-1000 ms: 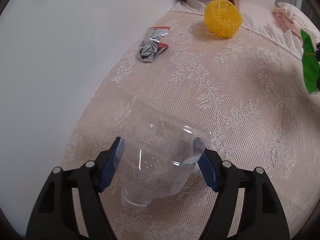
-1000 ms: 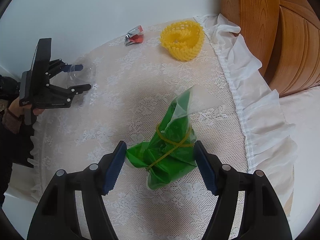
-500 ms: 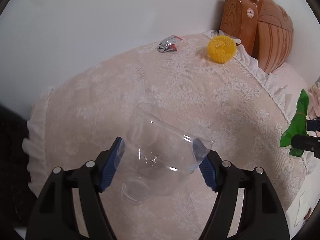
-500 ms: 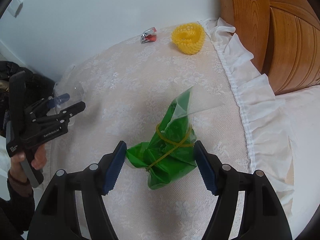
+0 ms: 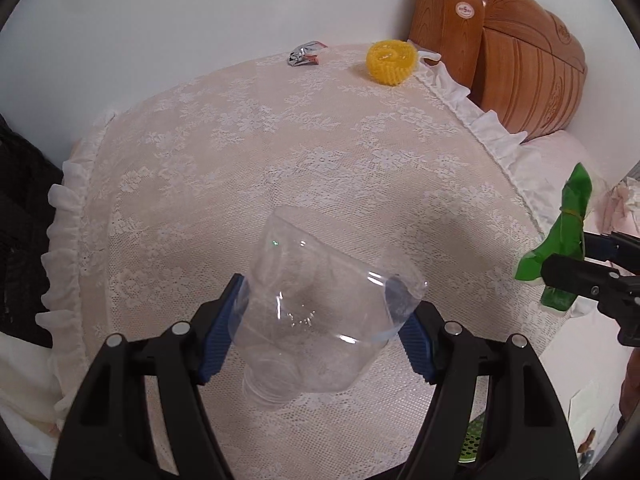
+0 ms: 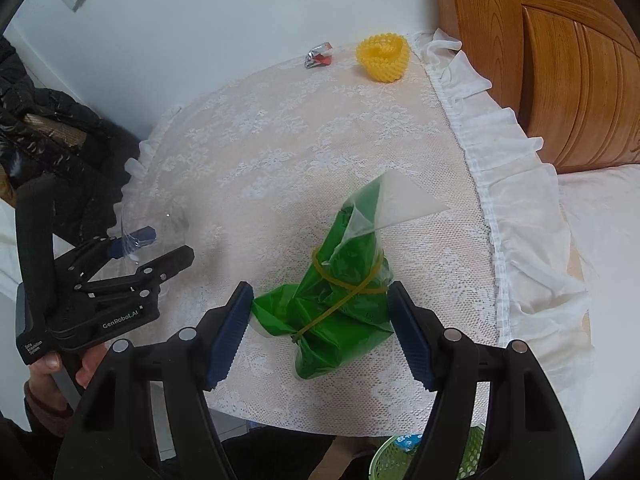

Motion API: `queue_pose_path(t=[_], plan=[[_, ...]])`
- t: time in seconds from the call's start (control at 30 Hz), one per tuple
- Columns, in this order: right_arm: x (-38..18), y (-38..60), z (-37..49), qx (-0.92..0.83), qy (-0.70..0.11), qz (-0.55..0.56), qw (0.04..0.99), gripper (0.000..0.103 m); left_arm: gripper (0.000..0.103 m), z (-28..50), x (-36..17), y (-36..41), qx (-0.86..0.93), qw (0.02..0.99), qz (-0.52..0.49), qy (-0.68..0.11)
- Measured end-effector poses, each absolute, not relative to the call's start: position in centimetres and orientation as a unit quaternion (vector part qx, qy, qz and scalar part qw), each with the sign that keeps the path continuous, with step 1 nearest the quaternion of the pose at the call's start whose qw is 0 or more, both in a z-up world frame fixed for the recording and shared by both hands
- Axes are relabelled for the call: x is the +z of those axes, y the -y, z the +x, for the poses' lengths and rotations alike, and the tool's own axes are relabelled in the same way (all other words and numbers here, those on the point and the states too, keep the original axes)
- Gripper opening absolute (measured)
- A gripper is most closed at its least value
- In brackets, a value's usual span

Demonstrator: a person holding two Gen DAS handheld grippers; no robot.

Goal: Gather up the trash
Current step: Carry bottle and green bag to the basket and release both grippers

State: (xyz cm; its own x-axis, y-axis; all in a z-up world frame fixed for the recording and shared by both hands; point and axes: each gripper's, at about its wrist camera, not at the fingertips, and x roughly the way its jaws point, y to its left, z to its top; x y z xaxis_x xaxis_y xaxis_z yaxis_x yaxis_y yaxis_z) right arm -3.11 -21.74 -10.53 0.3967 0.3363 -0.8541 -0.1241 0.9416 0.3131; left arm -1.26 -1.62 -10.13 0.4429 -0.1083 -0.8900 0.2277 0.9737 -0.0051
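While both claws hover, left [image 5: 320, 328] pinches bottle [image 5: 320, 312], right [image 6: 318, 332] seemingly bag [image 6: 340, 300].

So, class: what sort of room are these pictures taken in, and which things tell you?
Probably a bedroom: a carved wooden headboard, a pale bed surface beside it, and a small table under a frilled lace cloth.

On the lace cloth [image 5: 280, 152], the foil wrapper [image 5: 303, 57] is lying at the far edge by the wall, the mesh ball [image 5: 392, 62] sitting just right of it, near the headboard [image 5: 520, 64].
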Motion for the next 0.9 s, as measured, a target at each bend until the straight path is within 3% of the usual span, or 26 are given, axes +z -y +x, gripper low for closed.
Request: queue_pose_path(t=[0.47,0.9], plan=[[-10.5,30.3,-16.3,0.004,-0.520,0.111,0.847,0.069,0.069,-7.8,-8.0,15.2,-0.246,0.829,0.138,-0.483],[-13.7,37.2,-27.9,-0.093,-0.531,0.163,0.827,0.070,0.069,-17.2,-9.5,25.5,-0.338,0.784,0.198,-0.481]])
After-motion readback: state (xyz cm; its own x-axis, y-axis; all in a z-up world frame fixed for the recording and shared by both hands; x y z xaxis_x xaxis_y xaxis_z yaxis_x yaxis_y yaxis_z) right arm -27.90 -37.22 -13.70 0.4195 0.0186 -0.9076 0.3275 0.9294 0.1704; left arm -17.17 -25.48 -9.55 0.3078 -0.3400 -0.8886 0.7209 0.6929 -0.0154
